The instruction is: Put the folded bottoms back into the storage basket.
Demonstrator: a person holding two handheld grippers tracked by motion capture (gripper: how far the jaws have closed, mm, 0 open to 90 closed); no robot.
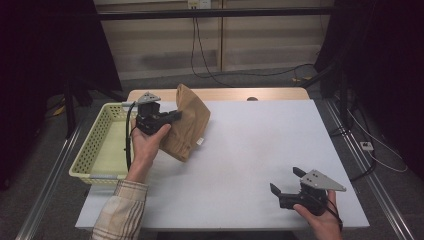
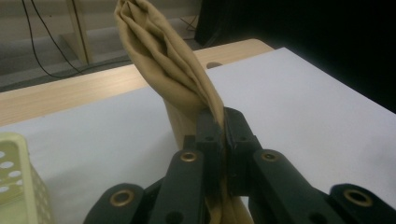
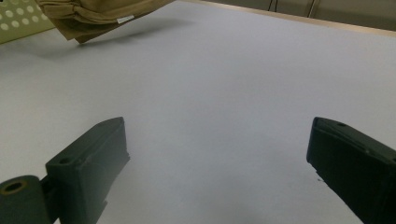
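— White table (image 1: 240, 150) runs under everything in the high view, with a strip of pale wood along its far edge and dark curtains to either side. What sits on it?

— At its left edge, a pale yellow perforated basket (image 1: 95, 145). Just beside the basket, the left gripper (image 1: 176, 116) is lifted above the table with a tan cloth (image 1: 190, 125) bunched in it.

— Pinched, or merely draped?

— Pinched. The left gripper view settles that: the two black jaws are pressed together on a gathered fold of the cloth (image 2: 163, 60), which rises in a twisted column beyond them, while more of it hangs below. The high view cannot show that contact, since the hand covers it.

— And does the cloth touch the table?

— From above, hard to say. The right gripper view looks across the surface and shows the cloth's lower corner (image 3: 93, 18) with a shadow beneath it, so it is probably hanging just clear; a small white label shows on its edge there.

— The other tool?

— The right gripper (image 1: 285, 182) is held near the table's near right corner, well apart from the cloth. Its jaws stand spread wide with nothing between them but bare table (image 3: 219, 102).
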